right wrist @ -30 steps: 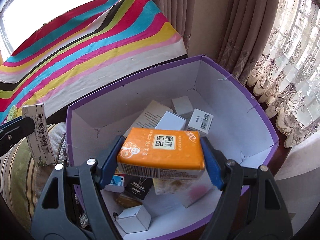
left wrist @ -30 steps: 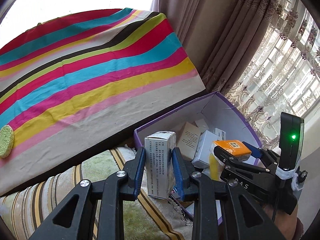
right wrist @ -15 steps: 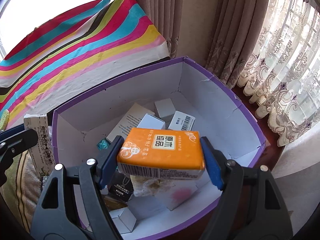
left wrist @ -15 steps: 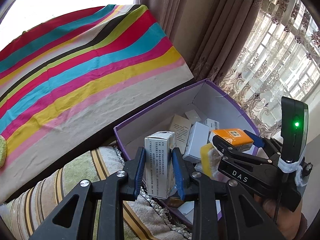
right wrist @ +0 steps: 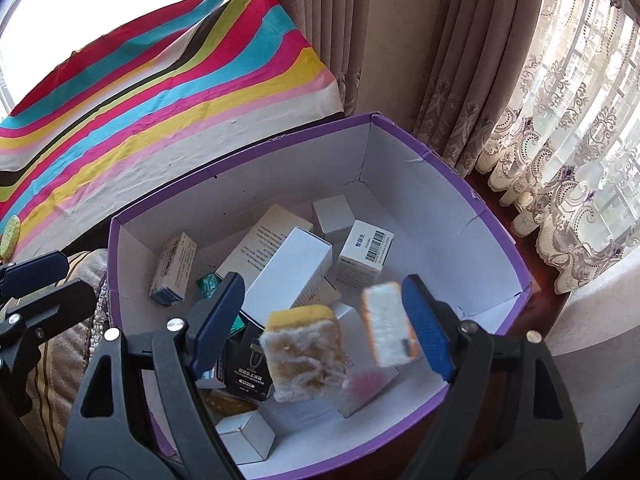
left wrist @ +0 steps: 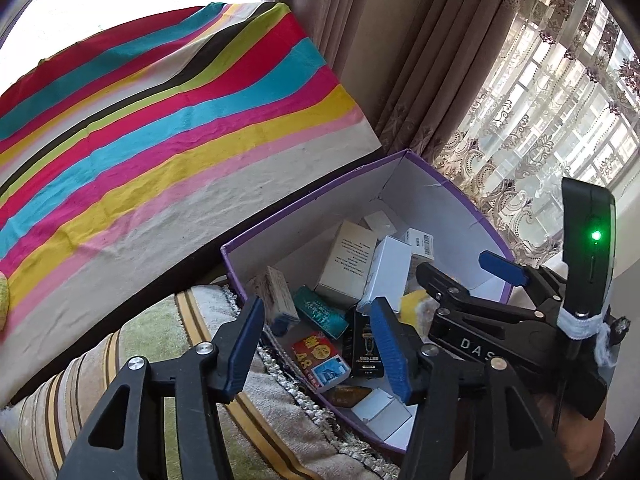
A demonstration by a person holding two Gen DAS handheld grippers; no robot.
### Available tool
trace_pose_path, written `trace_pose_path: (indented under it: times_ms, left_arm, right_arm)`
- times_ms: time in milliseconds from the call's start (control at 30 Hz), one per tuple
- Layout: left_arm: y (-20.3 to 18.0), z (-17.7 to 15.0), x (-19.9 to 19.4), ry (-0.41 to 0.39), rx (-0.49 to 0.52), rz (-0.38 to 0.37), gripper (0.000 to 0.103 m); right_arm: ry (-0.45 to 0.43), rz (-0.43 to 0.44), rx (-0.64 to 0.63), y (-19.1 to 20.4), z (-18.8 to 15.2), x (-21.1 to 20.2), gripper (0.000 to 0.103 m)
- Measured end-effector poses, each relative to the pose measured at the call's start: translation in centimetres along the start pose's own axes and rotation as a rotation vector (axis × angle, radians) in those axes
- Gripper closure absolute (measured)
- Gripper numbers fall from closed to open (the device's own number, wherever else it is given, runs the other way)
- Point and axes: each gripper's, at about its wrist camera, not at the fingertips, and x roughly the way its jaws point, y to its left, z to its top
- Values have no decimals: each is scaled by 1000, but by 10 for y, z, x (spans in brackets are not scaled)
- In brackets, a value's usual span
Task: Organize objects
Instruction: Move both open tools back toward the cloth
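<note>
Right wrist view: both grippers (right wrist: 320, 316) (left wrist: 318, 340) gape, just opened, over the cluttered box (right wrist: 472, 216); striped cloth (right wrist: 160, 92), curtains (right wrist: 400, 60) behind.

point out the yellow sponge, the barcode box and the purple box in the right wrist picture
yellow sponge (right wrist: 306, 354): right wrist view, on its fuzzy face
barcode box (right wrist: 366, 254): right wrist view, on its white labelled top
purple box (right wrist: 440, 216): right wrist view, on its white inner wall

Both hand-held tools, left tool (left wrist: 316, 344) and right tool (right wrist: 320, 324), are black plastic with silver screws and blue pads (left wrist: 390, 346); the right bears white "DAS" lettering.
</note>
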Motion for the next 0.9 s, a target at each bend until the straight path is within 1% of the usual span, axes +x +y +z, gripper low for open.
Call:
trace_pose_path:
  times_ms: [233,367,500,700,900]
  left_arm:
    - [40,-9,-13,-18,-80,26,47]
    - [66,-18,-27,-39,-132,40,47]
    - [97,-31,-42,-65,-214,53,47]
    - [141,-51,-68,-97,-300,107,47]
    - [187,-77,-91,-111,-384,160,47]
  right_arm:
    - [-17,38,-24,19,5,-9,20]
    - [-19,69,-64,41,5,-14,19]
    - [-18,102,-116,66,4,-16,19]
    - [-27,138,-195,102,5,-27,18]
    - [-36,173,-291,140,4,-38,15]
